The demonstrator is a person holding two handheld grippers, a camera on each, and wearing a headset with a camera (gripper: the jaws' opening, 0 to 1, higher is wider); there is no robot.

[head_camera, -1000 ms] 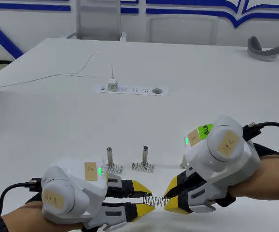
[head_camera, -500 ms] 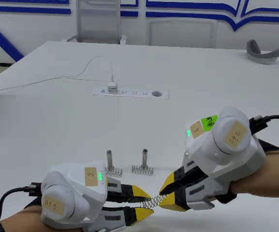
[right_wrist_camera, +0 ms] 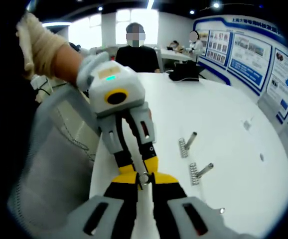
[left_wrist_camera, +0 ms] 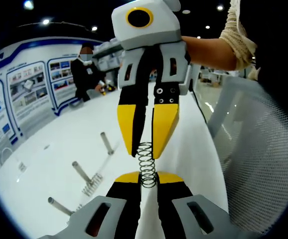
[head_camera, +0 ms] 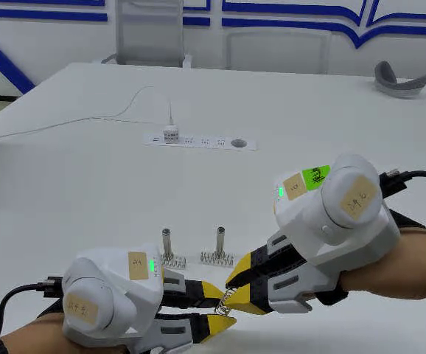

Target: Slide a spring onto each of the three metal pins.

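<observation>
Spring (head_camera: pixel 225 298) is held over the white table (head_camera: pixel 88 184), between your two grippers. Your left gripper (head_camera: pixel 222 307) pinches one end with its jaws close together. Your right gripper (head_camera: pixel 236 290) pinches the other end the same way. Two metal pins (head_camera: pixel 166 241) stand on the table just behind. A power strip (head_camera: pixel 200 139) lies farther back, and a chair (head_camera: pixel 150 29) stands by the blue-striped wall (head_camera: pixel 309 33).
</observation>
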